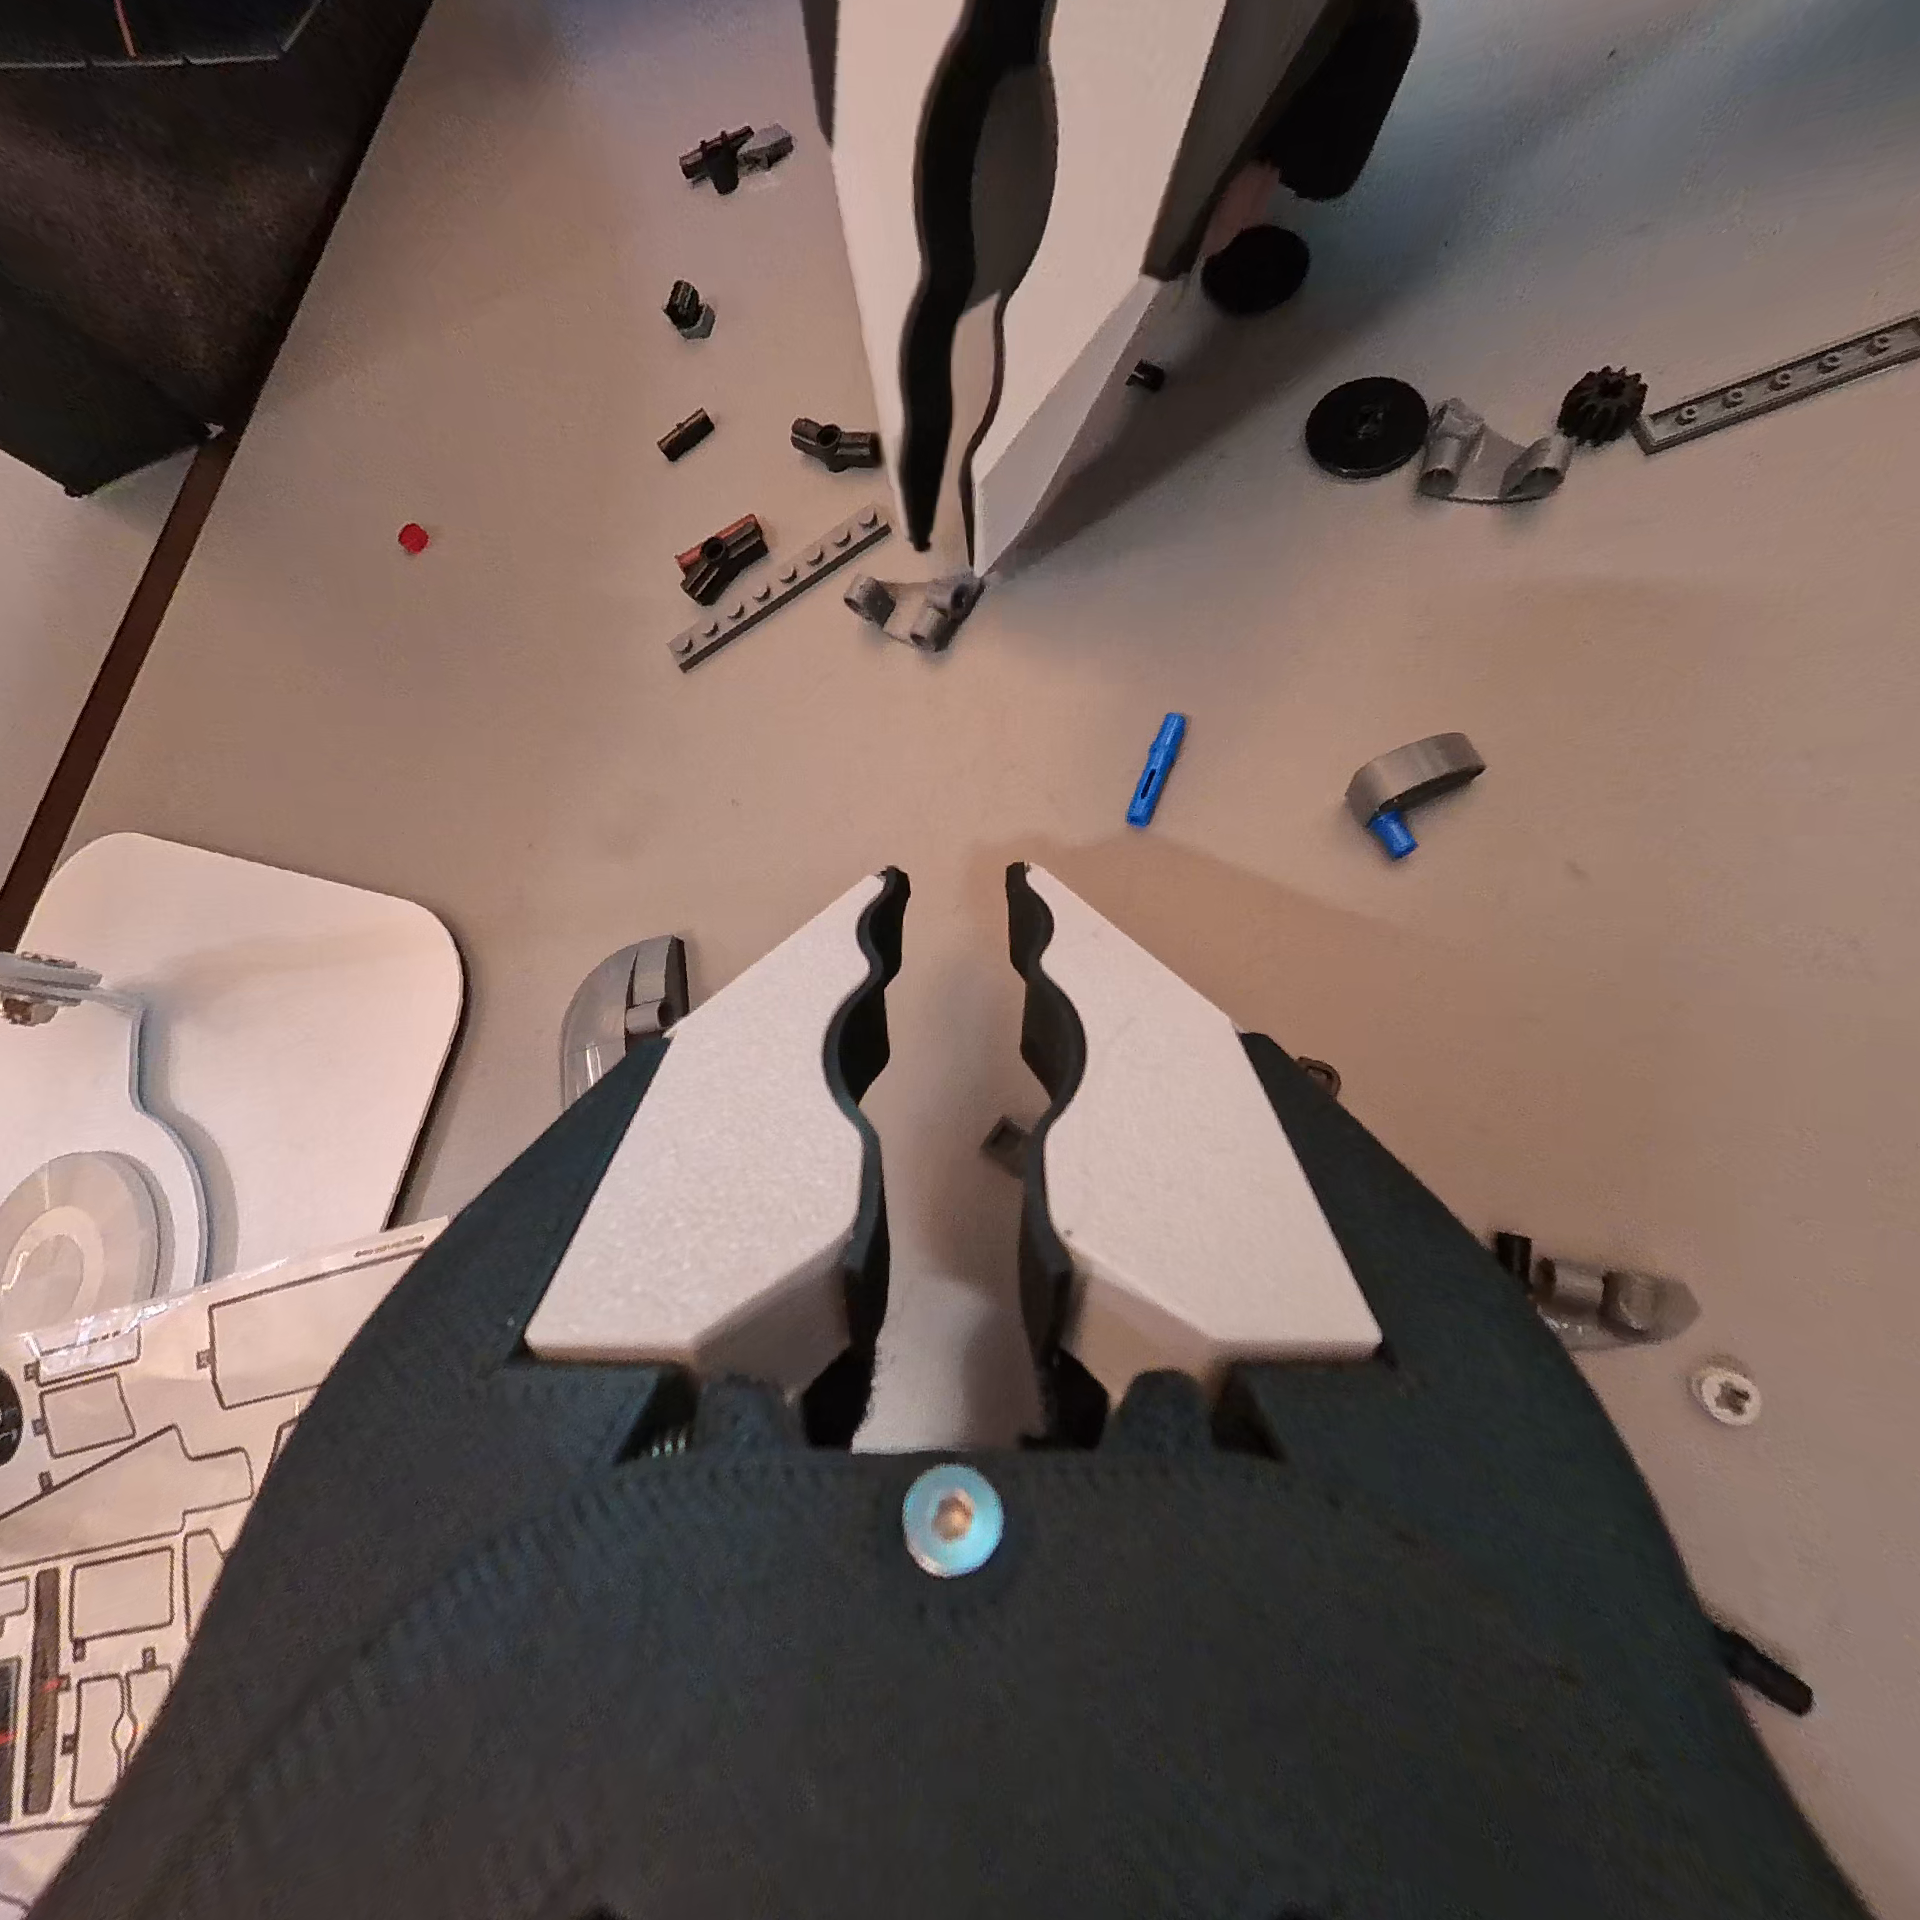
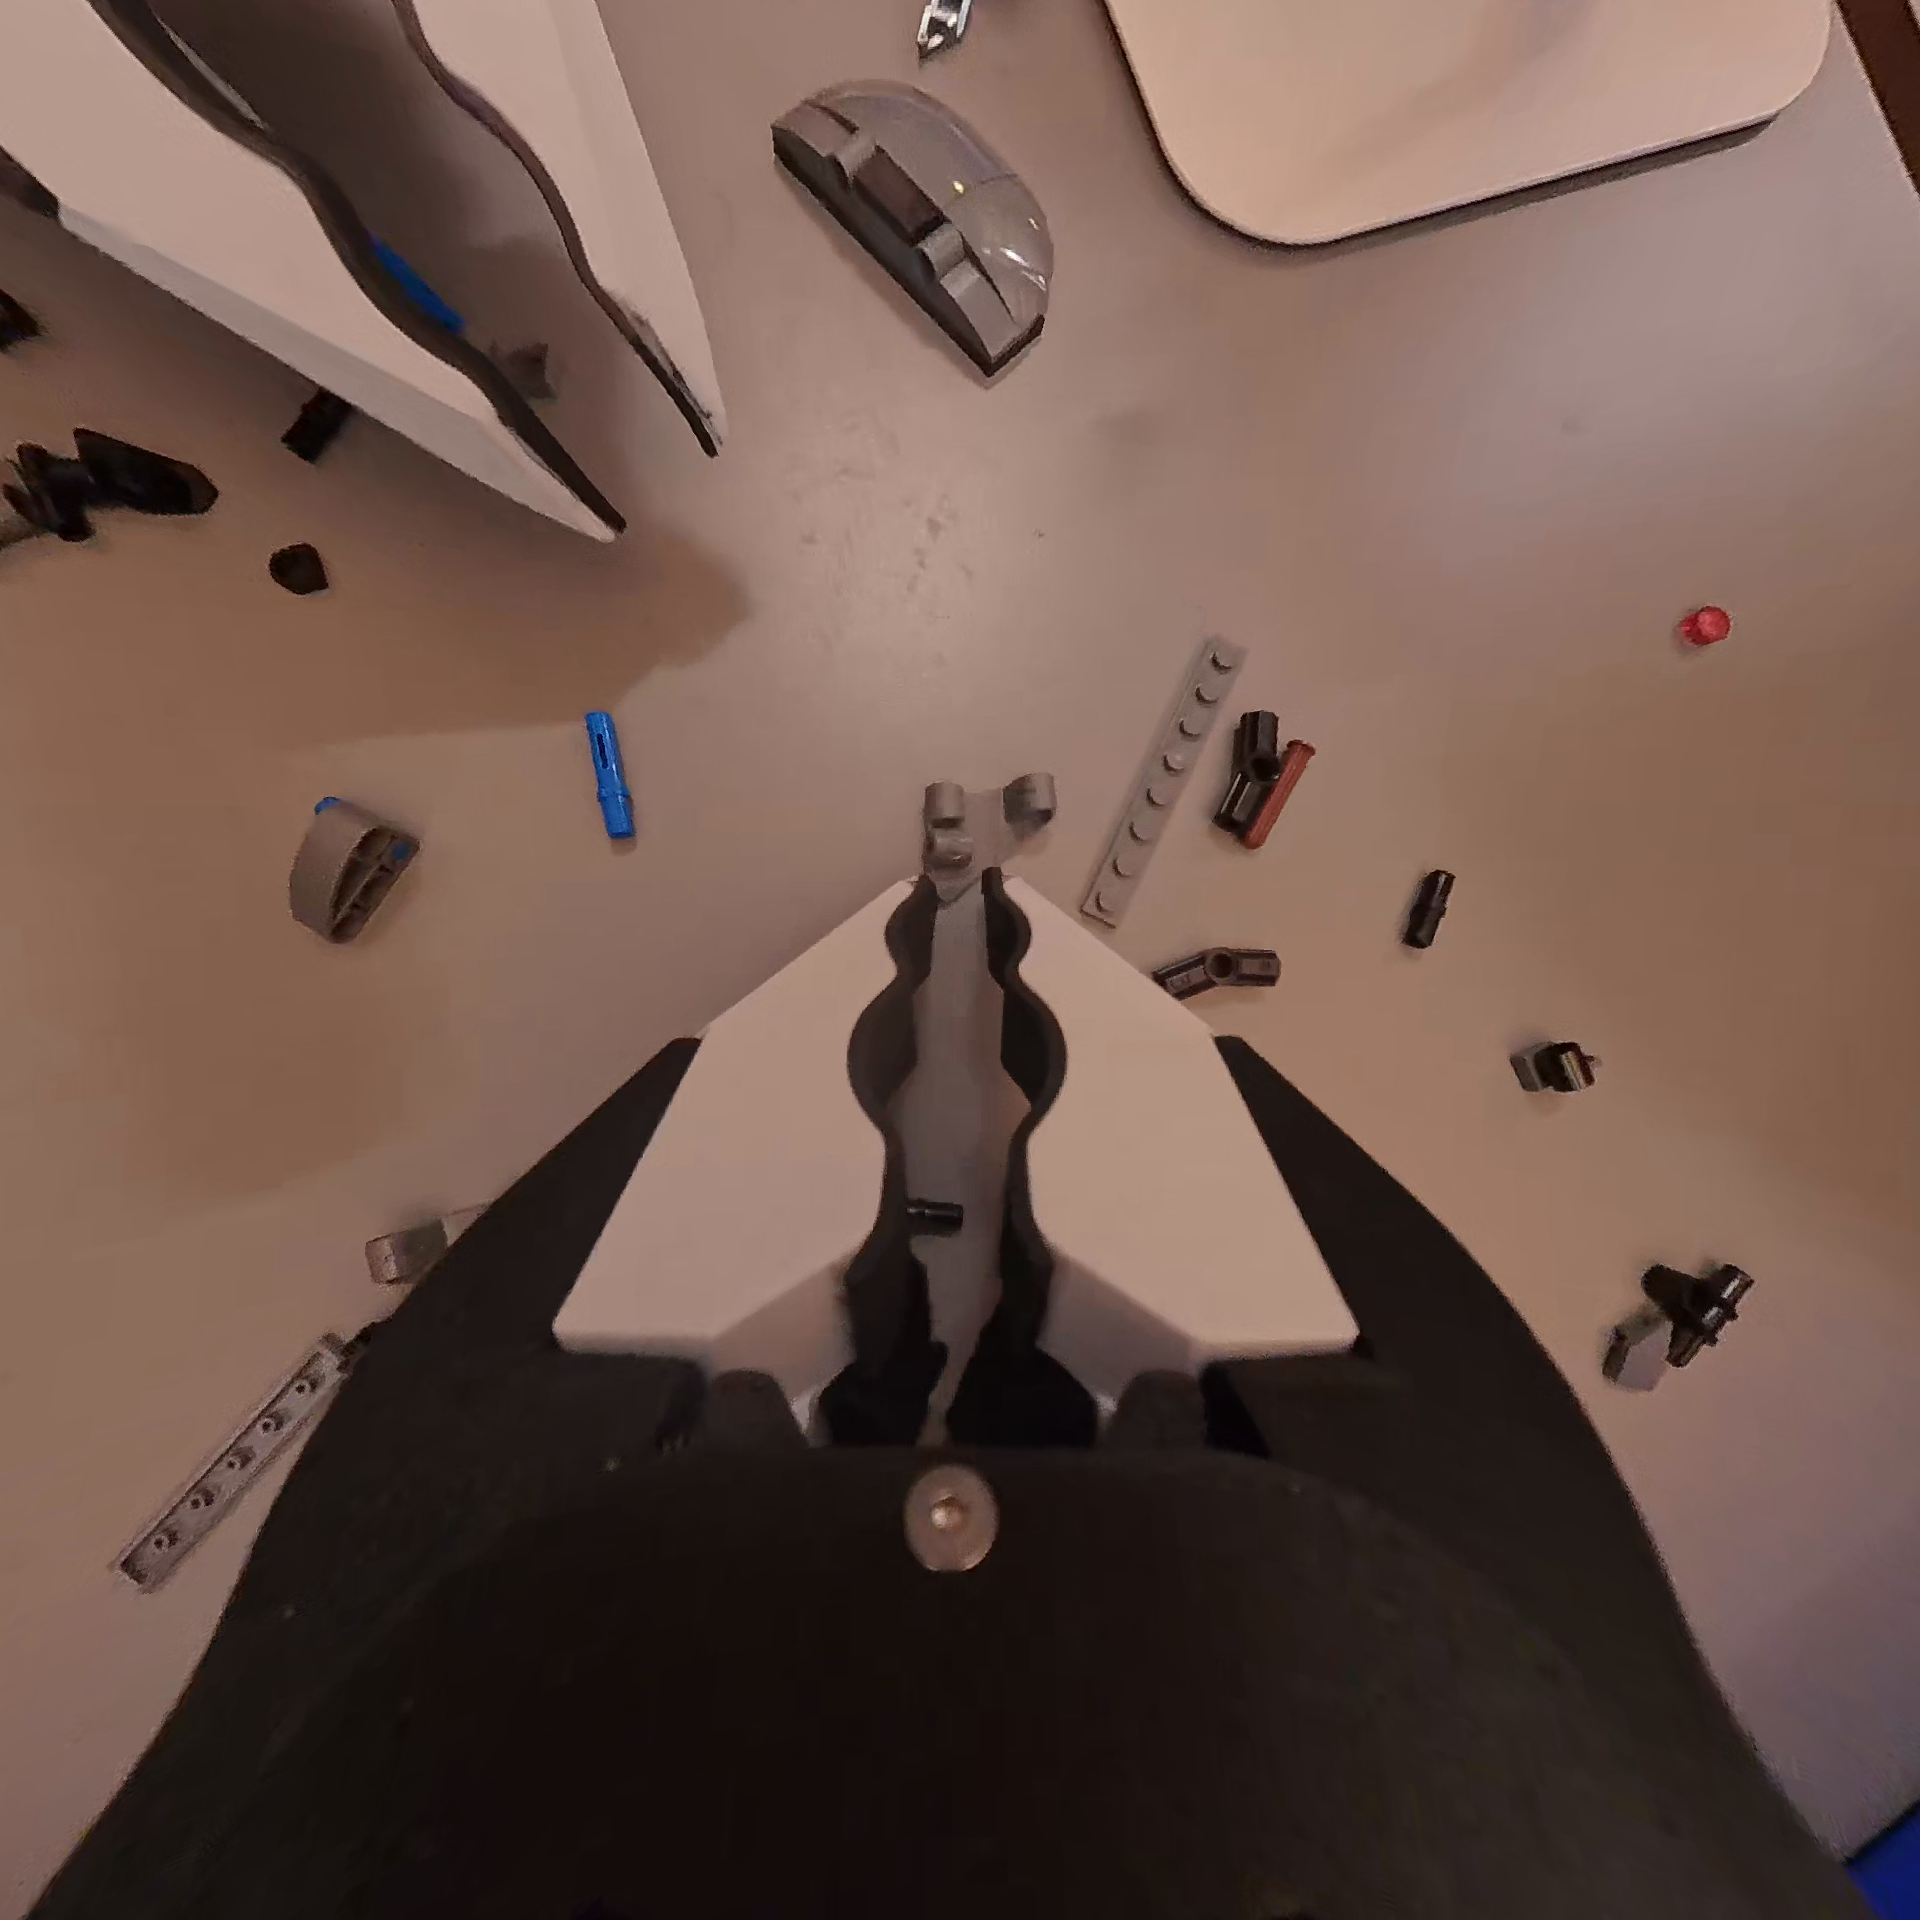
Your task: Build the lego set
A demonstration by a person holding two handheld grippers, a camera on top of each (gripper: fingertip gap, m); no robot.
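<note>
A: Where is your right gripper [image 2: 951,883], and what are its fingers doing?

B: You have its fingers nearly closed, tips down at the worktop [image 2: 1039,499]. They pinch the near end of a grey connector piece [image 2: 987,821]. In the left wrist view the same piece [image 1: 920,608] lies at the tips of that gripper [image 1: 951,545].

A: Which way does the piece point?

B: In the right wrist view its long axis runs straight away from your fingers. Two round sockets sit at the far end, one to the left and one to the right. The near end is hidden between the finger pads.

A: And your left gripper [image 1: 956,878]?

B: Its fingers stand apart and hold nothing. It hangs over bare worktop [image 1: 1351,644], well apart from the grey piece.

A: What lies nearby?

B: A long grey studded strip [image 2: 1164,784] lies just to the right of the piece, with its long axis almost parallel to it. A blue pin [image 2: 611,774] lies to the left, pointing the same general way. A small red stud [image 2: 1704,627] sits far to the right. A clear domed part [image 2: 935,218] lies beyond.
</note>
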